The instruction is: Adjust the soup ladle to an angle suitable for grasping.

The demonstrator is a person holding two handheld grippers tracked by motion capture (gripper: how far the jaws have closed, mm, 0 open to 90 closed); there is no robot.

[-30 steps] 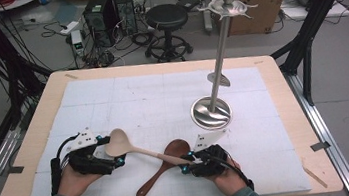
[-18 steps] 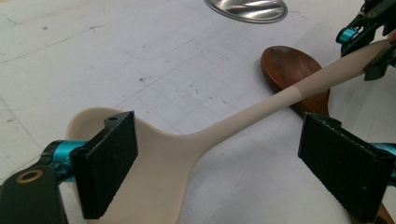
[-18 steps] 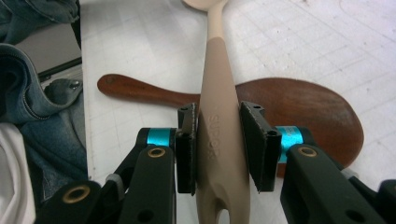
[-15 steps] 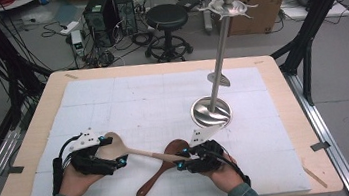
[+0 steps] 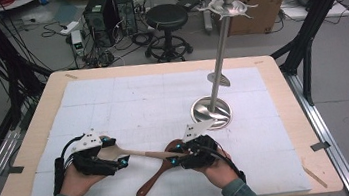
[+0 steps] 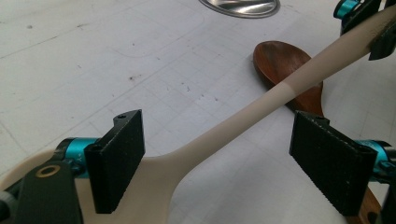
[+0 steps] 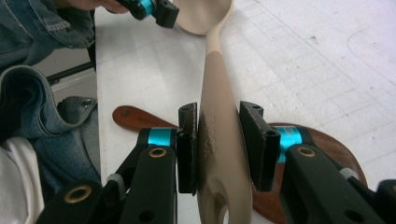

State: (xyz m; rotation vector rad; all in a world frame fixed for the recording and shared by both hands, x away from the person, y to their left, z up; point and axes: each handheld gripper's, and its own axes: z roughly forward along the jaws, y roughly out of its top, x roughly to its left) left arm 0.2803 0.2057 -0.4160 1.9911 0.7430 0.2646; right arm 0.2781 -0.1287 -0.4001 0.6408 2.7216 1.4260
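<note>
A pale wooden spoon (image 5: pixel 144 153) spans between both grippers just above the white mat. My right gripper (image 5: pixel 175 157) is shut on its handle (image 7: pixel 217 60), with both pads against the wood. The spoon's bowl end lies at my left gripper (image 5: pixel 116 153). In the left gripper view the spoon's neck (image 6: pixel 243 116) runs between the wide-set jaws of the left gripper (image 6: pixel 219 123); they have just been closing, and neither pad presses on it. A dark brown spoon (image 5: pixel 152 181) lies flat on the mat beneath the pale one (image 6: pixel 280 60).
A metal stand with a round base (image 5: pixel 210 109) and a tall pole topped by hooks (image 5: pixel 229 3) rises right of centre. The white mat (image 5: pixel 137 97) covers most of the wooden table (image 5: pixel 285 114). A denim sleeve (image 7: pixel 42 112) is close on the right gripper's left.
My right gripper has shifted left and slightly up with the pale spoon, carrying its bowl in over the left gripper. The left hand has stayed put.
</note>
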